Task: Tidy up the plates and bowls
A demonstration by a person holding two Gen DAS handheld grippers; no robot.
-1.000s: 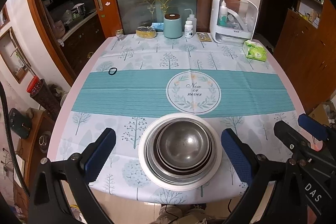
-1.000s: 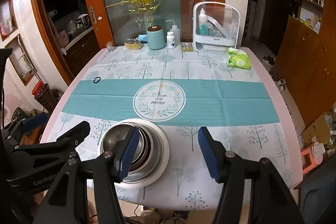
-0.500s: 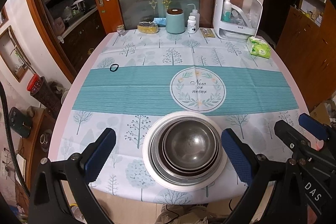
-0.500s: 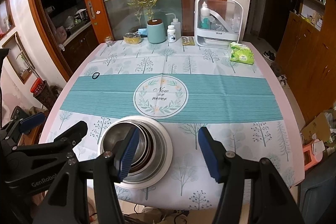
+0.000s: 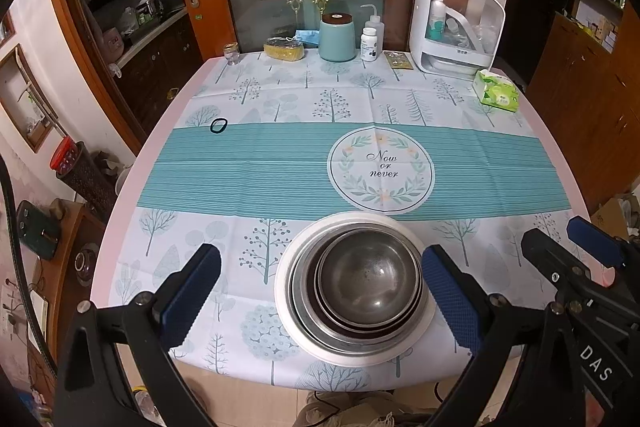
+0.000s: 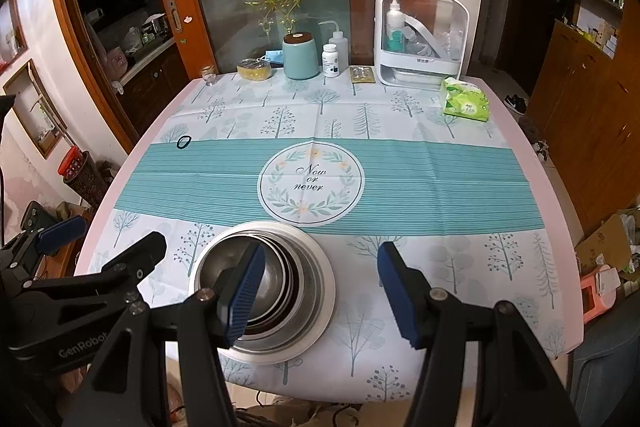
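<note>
A white plate (image 5: 292,303) lies near the table's front edge and holds a nest of several steel bowls (image 5: 370,281). My left gripper (image 5: 320,297) is open and empty, held above and in front of the stack, with its right finger beside the plate's right rim. My right gripper (image 6: 320,293) is open and empty, to the right of the stack; its left finger hides part of the bowls (image 6: 276,267) on the plate (image 6: 320,307). Each gripper shows at the edge of the other's view.
At the table's far edge stand a teal canister (image 5: 337,37), two white bottles (image 5: 369,43), a yellow sponge (image 5: 283,48), a small glass jar (image 5: 231,52), a white storage box (image 5: 456,27) and a green tissue pack (image 5: 496,93). A black hair tie (image 5: 218,125) lies at the left.
Both grippers have drawn back and risen a little from the stack, so more of the table shows. Both stay open. The plate and bowls have not moved.
</note>
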